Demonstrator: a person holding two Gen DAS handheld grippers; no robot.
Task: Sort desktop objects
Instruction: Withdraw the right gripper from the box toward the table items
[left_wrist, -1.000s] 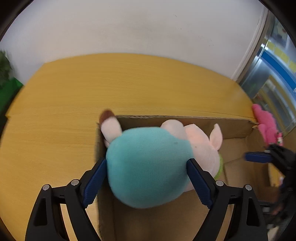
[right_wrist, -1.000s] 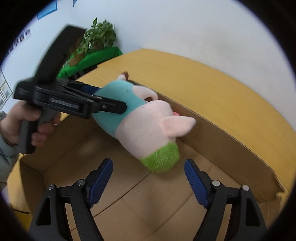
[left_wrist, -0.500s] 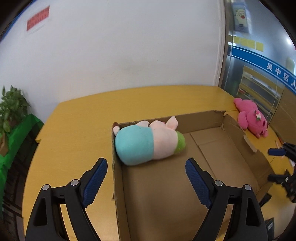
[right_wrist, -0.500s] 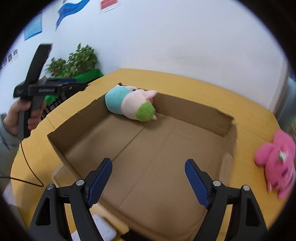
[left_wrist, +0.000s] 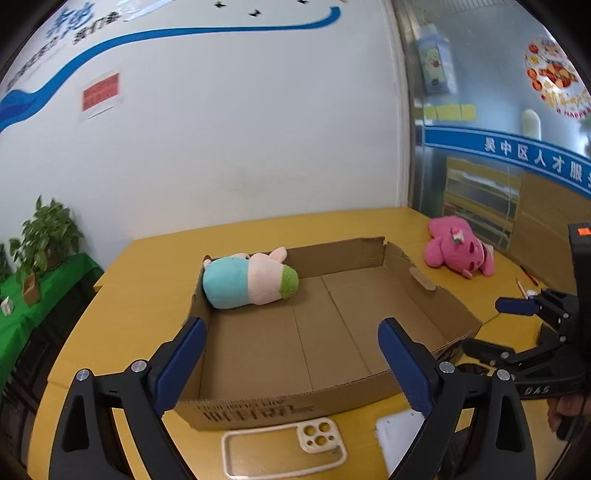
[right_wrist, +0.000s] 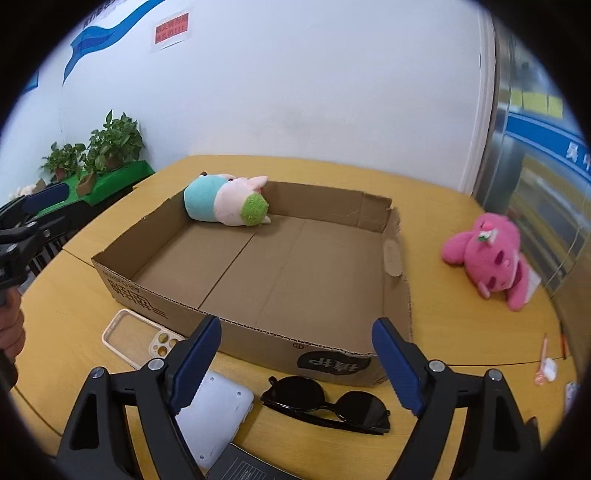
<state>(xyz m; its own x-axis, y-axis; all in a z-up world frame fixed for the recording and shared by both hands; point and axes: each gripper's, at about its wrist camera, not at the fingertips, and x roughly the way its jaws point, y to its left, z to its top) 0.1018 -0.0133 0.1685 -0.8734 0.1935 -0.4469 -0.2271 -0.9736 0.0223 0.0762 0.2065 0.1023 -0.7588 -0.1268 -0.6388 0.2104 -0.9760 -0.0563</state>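
Green cloth (right_wrist: 110, 181) way off on the left with a few potted plants (right_wrist: 110, 144) on it, past the edge of the yellow wooden table (right_wrist: 74, 295). Left gripper (left_wrist: 291, 354) next, jaws wide and opening further, nothing between the blue pads, just hanging over the near left corner of the cardboard box (left_wrist: 258, 404). Also pokes into the right wrist view at the far left edge, a bit of hand (right_wrist: 11, 328) under it.

Cream phone case (right_wrist: 142, 338) flat on the table, right up against the box's front wall, camera cutouts facing up. White flat gadget (right_wrist: 218, 410) just beside it, partly hidden behind a finger of the right gripper. Can't tell what it is.

Box itself: shallow, open top, printed front. Teal, pink and green plush (right_wrist: 227, 201) lying on its side in the far left corner, touching the back wall. Rest of the box floor bare cardboard.

Black sunglasses (right_wrist: 327, 404) folded open on the table in front of the box, near its right front corner. Right gripper (right_wrist: 295, 363) hovering above them, jaws spread and opening too, gripping nothing.

Pink plush (right_wrist: 487, 254) on the table, well off to the right of the box. Small orange and white bits (right_wrist: 546, 365) near the right table edge, too tiny to name.
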